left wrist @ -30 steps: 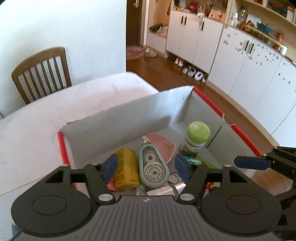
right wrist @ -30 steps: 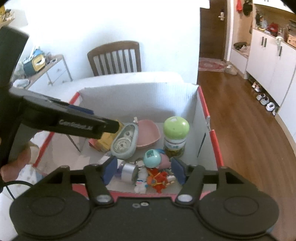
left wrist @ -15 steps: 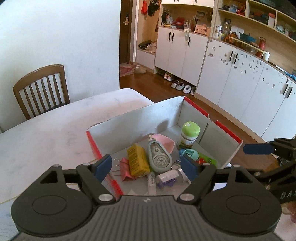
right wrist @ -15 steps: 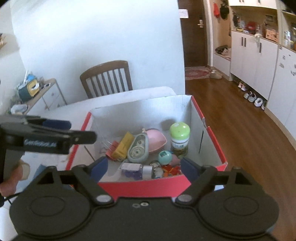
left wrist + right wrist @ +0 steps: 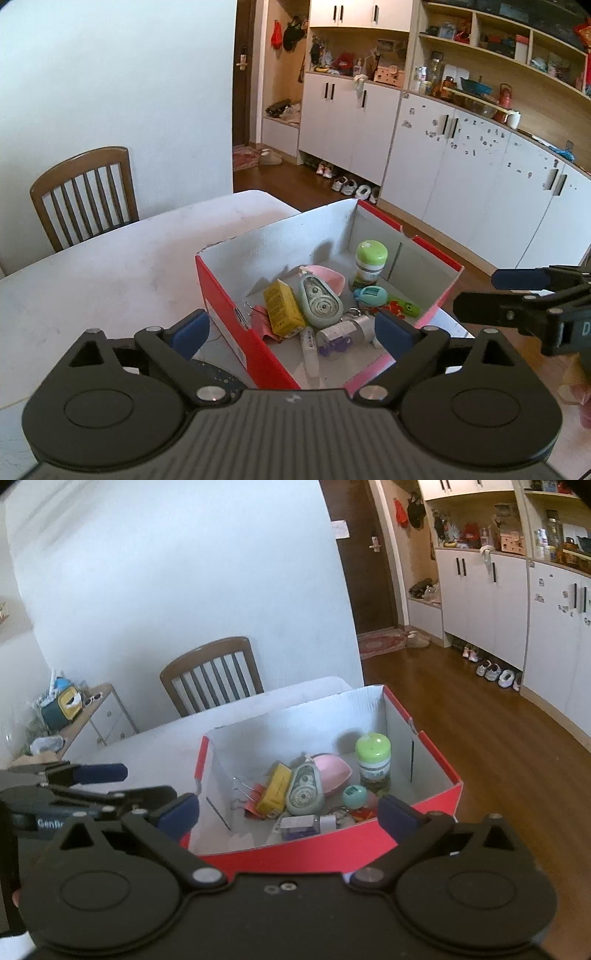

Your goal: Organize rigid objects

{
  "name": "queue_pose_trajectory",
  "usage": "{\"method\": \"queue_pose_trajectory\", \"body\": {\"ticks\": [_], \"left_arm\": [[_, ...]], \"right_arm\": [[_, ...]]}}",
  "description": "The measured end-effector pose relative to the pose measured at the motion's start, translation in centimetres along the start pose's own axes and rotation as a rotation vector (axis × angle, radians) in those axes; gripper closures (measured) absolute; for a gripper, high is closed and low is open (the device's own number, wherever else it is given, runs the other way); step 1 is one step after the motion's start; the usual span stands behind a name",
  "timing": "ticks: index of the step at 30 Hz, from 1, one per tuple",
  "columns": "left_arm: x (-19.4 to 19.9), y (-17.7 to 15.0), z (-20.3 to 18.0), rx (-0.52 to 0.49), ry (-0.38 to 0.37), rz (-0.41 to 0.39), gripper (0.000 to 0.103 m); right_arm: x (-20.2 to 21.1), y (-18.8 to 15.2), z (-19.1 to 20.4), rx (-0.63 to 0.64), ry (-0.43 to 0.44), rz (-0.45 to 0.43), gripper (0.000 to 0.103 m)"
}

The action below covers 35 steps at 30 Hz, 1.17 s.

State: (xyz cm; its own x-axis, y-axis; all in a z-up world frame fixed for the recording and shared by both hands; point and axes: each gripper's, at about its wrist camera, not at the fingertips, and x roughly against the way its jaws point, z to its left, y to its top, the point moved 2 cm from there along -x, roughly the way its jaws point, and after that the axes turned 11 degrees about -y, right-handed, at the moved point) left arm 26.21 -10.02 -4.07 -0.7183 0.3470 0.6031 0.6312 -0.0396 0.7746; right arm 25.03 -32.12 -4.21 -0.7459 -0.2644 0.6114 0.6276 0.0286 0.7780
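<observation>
1. Box [image 5: 236, 317] sat on surface [image 5: 110, 266], at 12 o'clock of both tools; clutter lay inside.
2. Left tool [image 5: 291, 330] & right tool [image 5: 288, 808]: jaws opening, nothing between.
3. Jar [image 5: 373, 762] prob. light, stiff, slick; grip below cap.

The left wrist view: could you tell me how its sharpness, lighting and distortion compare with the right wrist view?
Left wrist view: sharp, evenly daylit, the green-capped bottle shading the red box wall; cupboard lines bow with the fisheye. Right wrist view: sharp too, dimmer, the wall edge strongly curved, corners darkened.
</observation>
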Motion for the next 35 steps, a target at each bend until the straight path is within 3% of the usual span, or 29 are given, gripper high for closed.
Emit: {"method": "queue_pose_trajectory", "body": {"ticks": [15, 35], "left_arm": [[2.9, -1.5, -0.4, -0.008, -0.006, -0.034, 0.001], [3.4, -2.2, -1.9, -0.062, -0.016, -0.038, 0.001]], "right_arm": [[2.8, -1.2, 1.4, -0.002, -0.04, -0.047, 0.0], [4.0, -2.6, 1.2, -0.021, -0.07, -0.036, 0.0]]}}
